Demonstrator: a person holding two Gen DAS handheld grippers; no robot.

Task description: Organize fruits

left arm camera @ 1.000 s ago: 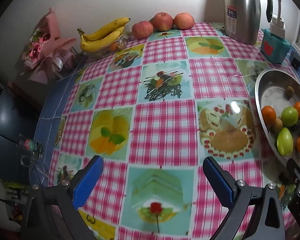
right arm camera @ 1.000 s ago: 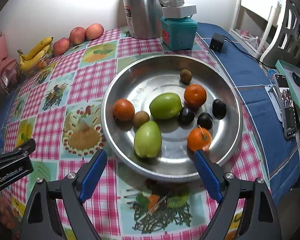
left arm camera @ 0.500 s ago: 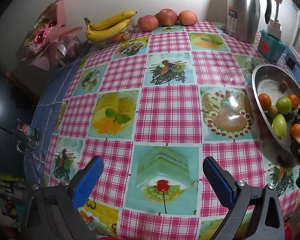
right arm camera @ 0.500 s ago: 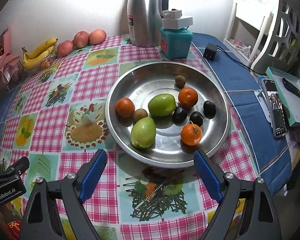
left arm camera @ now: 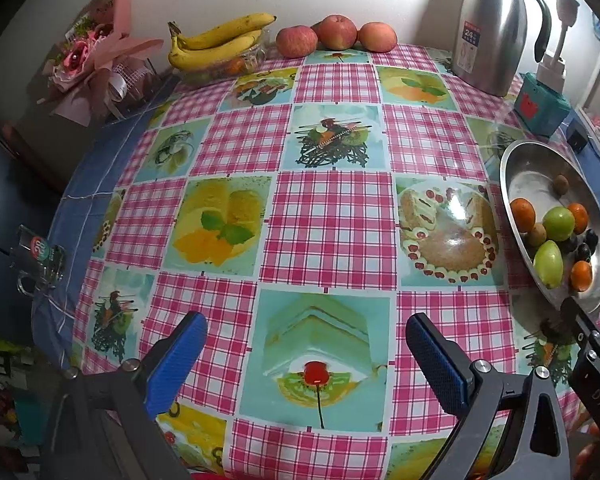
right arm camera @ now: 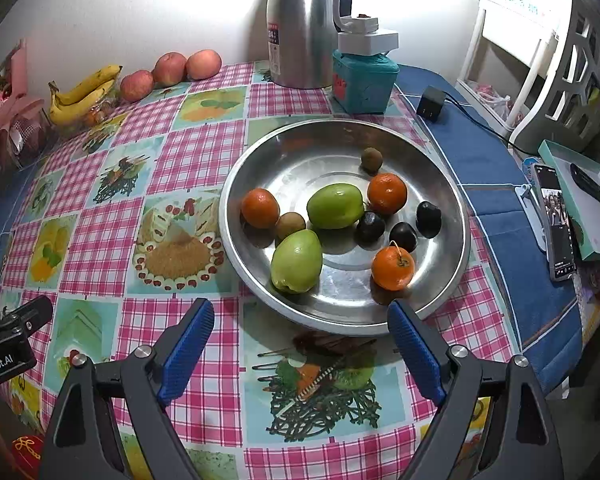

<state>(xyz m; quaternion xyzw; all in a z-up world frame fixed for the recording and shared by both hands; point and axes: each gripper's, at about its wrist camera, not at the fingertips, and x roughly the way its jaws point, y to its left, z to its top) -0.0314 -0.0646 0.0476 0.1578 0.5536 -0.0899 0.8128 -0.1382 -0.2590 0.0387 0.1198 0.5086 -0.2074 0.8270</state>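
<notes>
- While the steel tray (right arm camera: 452,200) on the right side of the table holds a mixed lot, nothing in it is grouped: three oranges (right arm camera: 387,193), two green fruits (right arm camera: 335,205), two small brown ones (right arm camera: 290,224) and three dark plums (right arm camera: 403,236) lie scattered among each other.
- At the far edge, well apart from the tray, three apples (left arm camera: 336,32) sit in a row beside a bunch of bananas (left arm camera: 220,42).
- Both tools hang empty near the front edge: the right gripper (right arm camera: 300,344) gapes wide just before the tray's near rim, the left gripper (left arm camera: 306,354) equally wide over bare checked tablecloth (left arm camera: 328,216).
- Judging by this, either sorting lies ahead or the gathering into the tray is the finished result; I can't settle which.
- A steel flask (right arm camera: 300,28) stands behind the tray.
</notes>
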